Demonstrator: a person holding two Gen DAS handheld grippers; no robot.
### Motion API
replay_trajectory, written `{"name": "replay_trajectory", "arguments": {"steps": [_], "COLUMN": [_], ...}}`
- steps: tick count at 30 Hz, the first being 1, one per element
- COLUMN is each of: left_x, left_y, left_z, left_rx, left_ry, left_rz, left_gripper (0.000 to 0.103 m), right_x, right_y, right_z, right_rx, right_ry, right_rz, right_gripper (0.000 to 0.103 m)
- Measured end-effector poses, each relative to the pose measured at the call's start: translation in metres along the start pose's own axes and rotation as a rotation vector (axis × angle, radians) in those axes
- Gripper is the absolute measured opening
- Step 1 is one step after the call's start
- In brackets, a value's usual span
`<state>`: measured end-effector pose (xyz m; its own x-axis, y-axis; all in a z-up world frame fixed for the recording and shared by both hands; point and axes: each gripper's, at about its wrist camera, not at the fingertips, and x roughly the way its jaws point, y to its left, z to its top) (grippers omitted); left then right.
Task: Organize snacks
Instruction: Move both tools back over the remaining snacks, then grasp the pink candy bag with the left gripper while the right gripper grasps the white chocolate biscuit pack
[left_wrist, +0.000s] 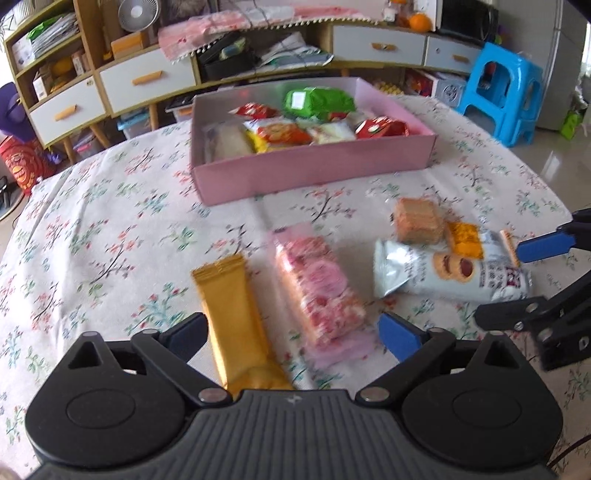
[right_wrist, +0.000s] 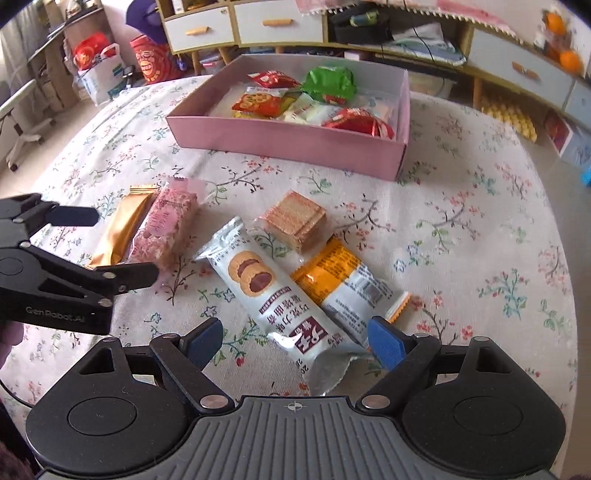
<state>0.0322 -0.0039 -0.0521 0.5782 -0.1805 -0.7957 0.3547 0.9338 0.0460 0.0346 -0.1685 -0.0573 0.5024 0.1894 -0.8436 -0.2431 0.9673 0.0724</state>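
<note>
Several loose snacks lie on the floral tablecloth in front of a pink box (left_wrist: 314, 173) (right_wrist: 284, 136) that holds several packets. My left gripper (left_wrist: 295, 334) (right_wrist: 123, 245) is open, straddling a gold packet (left_wrist: 232, 310) (right_wrist: 118, 236) and a pink packet (left_wrist: 317, 288) (right_wrist: 166, 225); the pads do not press on them. My right gripper (right_wrist: 295, 341) (left_wrist: 502, 284) is open around the near end of a silver cookie packet (right_wrist: 266, 291) (left_wrist: 424, 273). An orange-and-white packet (right_wrist: 340, 277) (left_wrist: 465, 236) lies beside it. A clear wafer pack (right_wrist: 295, 219) (left_wrist: 417, 219) sits just beyond.
The round table's cloth (left_wrist: 110, 229) runs out at the left and right edges. Behind the table stand a drawer cabinet (left_wrist: 147, 77), a blue plastic stool (left_wrist: 502, 85) and red bags (right_wrist: 151, 59) on the floor. The two grippers hang close side by side.
</note>
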Motion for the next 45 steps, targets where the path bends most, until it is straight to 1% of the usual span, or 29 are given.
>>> {"name": "replay_trajectory", "arguments": {"steps": [2,4,7,8,9,11,15,18,23,24,25,26,28,31,36,41,42,45], "left_x": [0.0,0.001,0.004,0.005,0.006,0.009,0.015,0.016,0.019,0.019,0.019,0.019,0.018,0.017,0.016,0.016,0.015,0.014], "left_y": [-0.003,-0.005,-0.01,-0.012,-0.013,-0.015,-0.015,-0.015,-0.015,-0.015,-0.015,-0.015,-0.012,-0.009,-0.005,-0.004,-0.004,-0.002], "left_z": [0.002,0.003,0.004,0.004,0.004,0.005,0.006,0.007,0.008,0.008,0.008,0.008,0.009,0.01,0.011,0.012,0.012,0.012], "left_rx": [-0.007,-0.013,-0.016,-0.015,-0.016,-0.022,-0.044,-0.059,-0.066,-0.066,-0.066,-0.068,-0.081,-0.105,-0.131,-0.137,-0.139,-0.144], "left_ry": [-0.012,-0.022,-0.027,-0.026,-0.024,-0.015,-0.002,-0.002,-0.004,-0.004,-0.004,-0.004,-0.003,-0.001,0.006,0.01,0.011,0.01], "left_rz": [-0.008,-0.027,-0.049,-0.054,-0.057,-0.065,-0.054,-0.048,-0.045,-0.041,-0.036,-0.034,-0.038,-0.047,-0.059,-0.064,-0.066,-0.071], "left_gripper": [0.087,0.079,0.072,0.068,0.066,0.06,0.058,0.057,0.048,0.046,0.043,0.04,0.037,0.033,0.032,0.031,0.031,0.031], "right_x": [-0.001,0.0,0.003,0.004,0.004,0.005,0.008,0.01,0.012,0.012,0.012,0.012,0.012,0.013,0.014,0.022,0.023,0.023], "right_y": [0.002,0.004,0.005,0.005,0.005,0.005,0.005,0.008,0.012,0.013,0.013,0.013,0.011,0.01,0.013,0.016,0.017,0.021], "right_z": [0.001,0.002,0.003,0.003,0.003,0.004,0.005,0.005,0.005,0.005,0.005,0.006,0.007,0.009,0.009,0.008,0.007,0.008], "right_rx": [-0.02,-0.038,-0.05,-0.052,-0.054,-0.058,-0.062,-0.078,-0.098,-0.1,-0.1,-0.096,-0.082,-0.069,-0.07,-0.07,-0.074,-0.092], "right_ry": [-0.015,-0.022,-0.022,-0.022,-0.023,-0.026,-0.016,-0.012,-0.023,-0.027,-0.032,-0.036,-0.04,-0.043,-0.037,-0.009,-0.016,-0.017], "right_rz": [-0.015,-0.026,-0.028,-0.026,-0.022,-0.011,0.005,-0.003,-0.004,-0.003,-0.003,-0.002,0.007,0.024,0.056,0.061,0.059,0.048], "right_gripper": [0.088,0.085,0.085,0.084,0.08,0.077,0.067,0.064,0.058,0.055,0.049,0.047,0.043,0.041,0.039,0.042,0.043,0.041]}}
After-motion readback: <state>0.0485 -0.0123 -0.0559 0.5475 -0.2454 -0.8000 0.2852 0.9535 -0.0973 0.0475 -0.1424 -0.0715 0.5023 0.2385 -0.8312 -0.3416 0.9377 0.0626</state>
